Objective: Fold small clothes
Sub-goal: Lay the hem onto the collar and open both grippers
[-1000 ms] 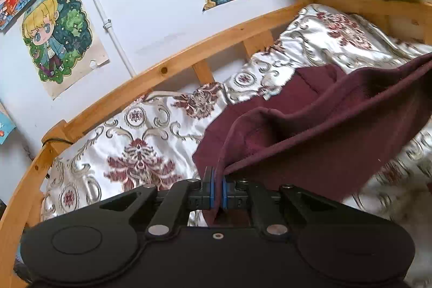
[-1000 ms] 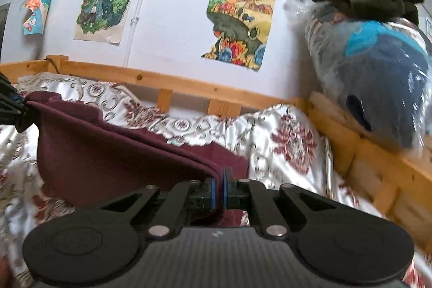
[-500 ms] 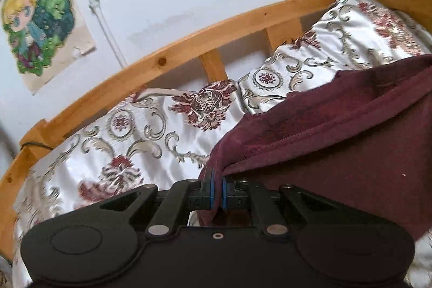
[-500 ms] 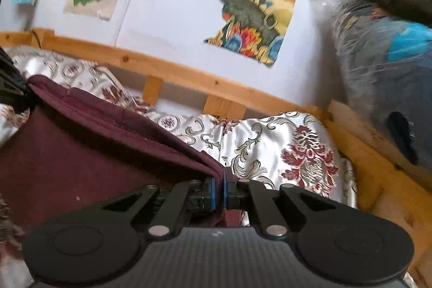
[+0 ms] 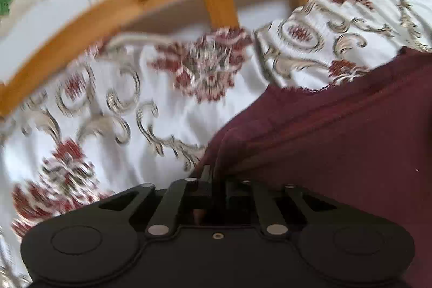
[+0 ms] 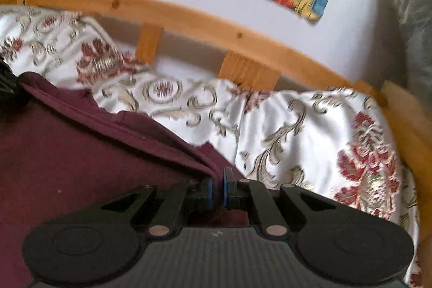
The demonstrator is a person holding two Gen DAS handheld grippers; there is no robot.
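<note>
Holding a maroon garment [image 5: 337, 142] by two corners over a bed with a patterned white bedspread [image 5: 129, 109], both claws are pinched tight on the fabric: the left gripper [image 5: 217, 180] has its fingers together on the hem at one end, and the right gripper [image 6: 217, 189] is clamped on the other end, with cloth squeezed between its blue pads [image 6: 207, 190]. The garment stretches between them, its top edge running across to the far gripper and most of it sitting low near the bedspread, close to the wooden bed rail [image 6: 189, 18]. Both views are blurry, so I can't tell if the bottom layer is lying flat. My guess at what could go wrong: each claw only bites a thin bit of hem, so a quick tug could let a corner slip out. Uneven hands would also skew the fold, and the slippery-looking bedspread might let the lower part bunch up.
</note>
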